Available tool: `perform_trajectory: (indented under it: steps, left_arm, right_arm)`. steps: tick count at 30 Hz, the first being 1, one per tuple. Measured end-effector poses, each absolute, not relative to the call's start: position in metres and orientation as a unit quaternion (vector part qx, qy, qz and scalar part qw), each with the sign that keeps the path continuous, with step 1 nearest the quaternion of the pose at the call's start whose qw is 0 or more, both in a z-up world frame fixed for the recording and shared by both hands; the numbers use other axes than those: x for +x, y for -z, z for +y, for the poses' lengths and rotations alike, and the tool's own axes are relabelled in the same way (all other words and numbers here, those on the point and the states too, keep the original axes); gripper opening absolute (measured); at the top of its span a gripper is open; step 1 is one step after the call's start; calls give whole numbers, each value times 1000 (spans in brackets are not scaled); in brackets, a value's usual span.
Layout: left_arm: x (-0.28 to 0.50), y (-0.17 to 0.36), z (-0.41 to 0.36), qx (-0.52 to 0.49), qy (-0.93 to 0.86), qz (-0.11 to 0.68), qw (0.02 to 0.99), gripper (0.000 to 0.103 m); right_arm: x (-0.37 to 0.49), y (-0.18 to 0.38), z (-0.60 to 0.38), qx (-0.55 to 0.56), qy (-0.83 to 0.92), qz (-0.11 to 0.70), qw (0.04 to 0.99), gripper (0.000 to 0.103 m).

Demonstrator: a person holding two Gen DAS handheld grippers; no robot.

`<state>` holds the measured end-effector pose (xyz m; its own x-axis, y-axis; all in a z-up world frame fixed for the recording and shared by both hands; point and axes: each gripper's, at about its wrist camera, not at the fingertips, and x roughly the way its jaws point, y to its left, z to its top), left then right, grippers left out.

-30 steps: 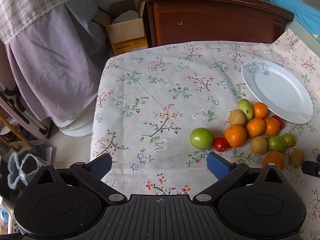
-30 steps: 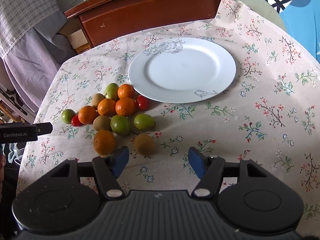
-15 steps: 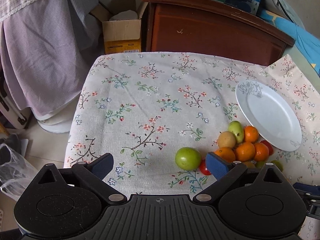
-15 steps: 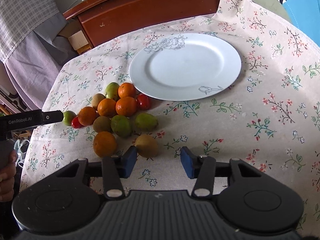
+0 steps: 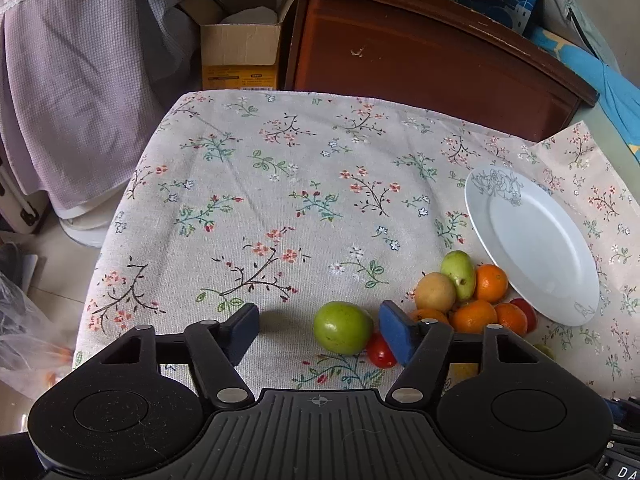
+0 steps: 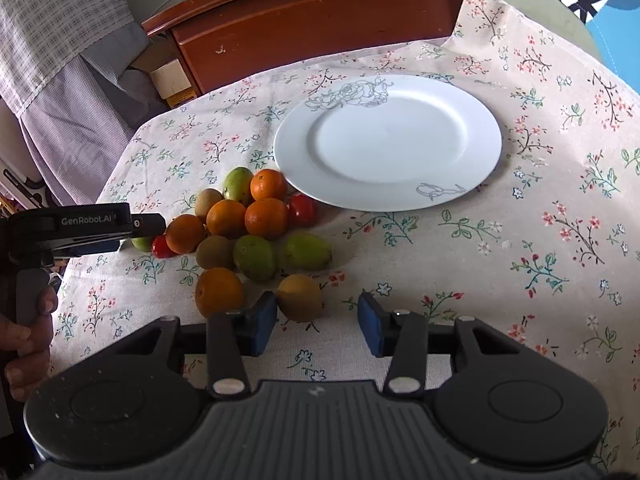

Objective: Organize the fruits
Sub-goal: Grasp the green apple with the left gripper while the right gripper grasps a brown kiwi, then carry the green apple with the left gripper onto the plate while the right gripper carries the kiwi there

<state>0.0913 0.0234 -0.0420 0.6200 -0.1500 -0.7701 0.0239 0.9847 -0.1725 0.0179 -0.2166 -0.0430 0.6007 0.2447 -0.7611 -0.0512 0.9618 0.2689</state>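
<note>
A heap of small fruits lies on the floral-cloth surface (image 6: 540,240) just beside the near-left rim of an empty white plate (image 6: 400,100): several oranges (image 6: 266,218), green fruits (image 6: 254,258), brown kiwi-like fruits (image 6: 214,252) and red tomatoes (image 6: 302,210), most of them touching one another. At the heap's left edge a round green fruit (image 5: 343,327) sits between the blue pads of the left tool (image 5: 318,330), with a small red tomato (image 5: 380,354) touching it, close by the right pad; the jaws have just been closing, yet gaps still show on both sides of the fruit, so nothing is gripped. At the heap's near edge a brown-yellow fruit (image 6: 300,297) lies just ahead of the right tool (image 6: 316,326), close to its left pad (image 6: 262,326), with an orange (image 6: 219,291) just beyond that pad; these jaws have also been closing and stand partly open, holding nothing. A person's hand (image 6: 28,332) grips the left tool's handle at the surface's edge. Behind the surface stand a dark wooden cabinet (image 5: 420,52) and an open cardboard box (image 5: 240,52)
</note>
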Motion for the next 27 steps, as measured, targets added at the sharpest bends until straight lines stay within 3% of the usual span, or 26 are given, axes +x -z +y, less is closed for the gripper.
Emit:
perform_trajectory:
  steps: [2,10,19,22,27]
  left_arm:
    - [90,42,22,-73,53,431,898,50]
    - [86,40,22,-88,69,429,896,34]
    - [84,41,20,-88,77,428,896,34]
    - [83,41,19,-82,81,424,899,30]
    - [79,37,16,-75,85,419,901,30]
  right_arm:
    - [18,44,-216,113,-89,440,886,37]
    - [19,45,-211,111,-101,441,885,30]
    - [20,45,-211,114,-100,442,884,30]
    - [20,45,-212,120,-108,443,882,24]
    - [19,45,-213,121,-103,441,883,24]
